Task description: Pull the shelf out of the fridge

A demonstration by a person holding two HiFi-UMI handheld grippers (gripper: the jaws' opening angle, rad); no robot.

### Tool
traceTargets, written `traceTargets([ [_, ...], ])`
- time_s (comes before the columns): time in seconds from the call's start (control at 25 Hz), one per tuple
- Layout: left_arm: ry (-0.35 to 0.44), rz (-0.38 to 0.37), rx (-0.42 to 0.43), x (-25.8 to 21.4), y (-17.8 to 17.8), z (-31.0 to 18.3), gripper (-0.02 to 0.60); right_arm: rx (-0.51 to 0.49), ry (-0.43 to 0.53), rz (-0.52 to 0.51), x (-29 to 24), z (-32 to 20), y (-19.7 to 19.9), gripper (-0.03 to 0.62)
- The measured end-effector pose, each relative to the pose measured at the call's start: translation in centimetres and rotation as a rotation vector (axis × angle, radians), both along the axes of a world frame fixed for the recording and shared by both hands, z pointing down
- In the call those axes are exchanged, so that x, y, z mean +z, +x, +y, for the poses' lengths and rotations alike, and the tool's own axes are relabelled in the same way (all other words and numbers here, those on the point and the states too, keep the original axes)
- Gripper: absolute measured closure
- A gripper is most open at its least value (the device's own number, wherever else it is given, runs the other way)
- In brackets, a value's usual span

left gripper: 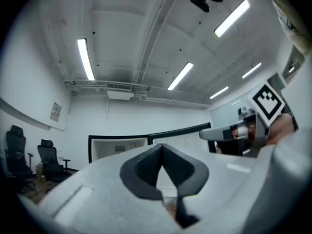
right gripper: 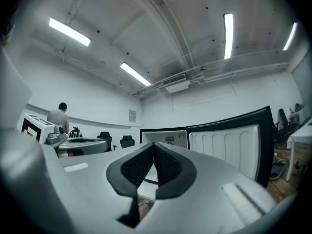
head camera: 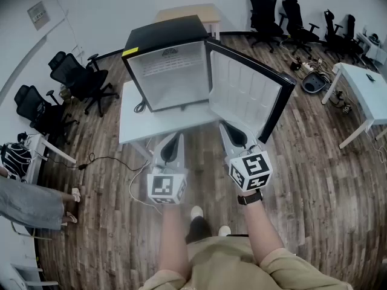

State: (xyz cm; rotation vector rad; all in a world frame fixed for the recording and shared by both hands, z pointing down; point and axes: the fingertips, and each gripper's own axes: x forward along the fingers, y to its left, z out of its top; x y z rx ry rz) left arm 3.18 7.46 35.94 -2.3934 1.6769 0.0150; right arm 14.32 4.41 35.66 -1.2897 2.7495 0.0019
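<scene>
A black mini fridge [head camera: 163, 38] stands on a white table [head camera: 130, 122], its door [head camera: 248, 92] swung open to the right. The inside [head camera: 175, 74] is white, and I cannot make out a shelf in it from here. Both grippers hover side by side in front of the table, short of the fridge. My left gripper [head camera: 176, 138] is shut with nothing in it, its tips meeting in the left gripper view [left gripper: 161, 146]. My right gripper [head camera: 232, 130] is also shut and empty [right gripper: 153, 144], below the open door [right gripper: 229, 145].
Black office chairs [head camera: 78, 80] stand left of the table and several more [head camera: 284, 14] at the back right. A white desk [head camera: 363, 89] is at the right. A cable [head camera: 103, 159] runs over the wood floor. A person's legs [head camera: 30, 201] show at the left edge.
</scene>
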Motion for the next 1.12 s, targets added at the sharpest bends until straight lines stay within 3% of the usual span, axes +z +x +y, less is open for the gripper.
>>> traceTargets([
  [0.16, -0.042, 0.045, 0.084, -0.5, 0.6, 1.0, 0.584, 0.042, 0.031, -0.075, -0.3, 1.2, 1.7, 0.584],
  [0.28, -0.088, 0.062, 0.023, 0.2, -1.2, 1.5, 0.584, 0.063, 0.018, -0.070, 0.6, 1.5, 1.5, 0.571],
  [0.48, -0.115, 0.160, -0.061, 2.3, -5.1, 0.4, 0.583, 0.036, -0.021, -0.024, 3.1, 0.9, -1.7, 0.571],
  [1.0, -0.100, 0.099, 0.032, 2.3, -11.1, -13.4, 0.583, 0.062, -0.043, -0.011, 1.9, -11.7, -11.2, 0.571],
  [1.12, -0.098, 0.114, 0.064, 2.0, -12.9, -16.0, 0.583, 0.100, -0.061, -0.029, 2.1, -14.8, -12.9, 0.571],
])
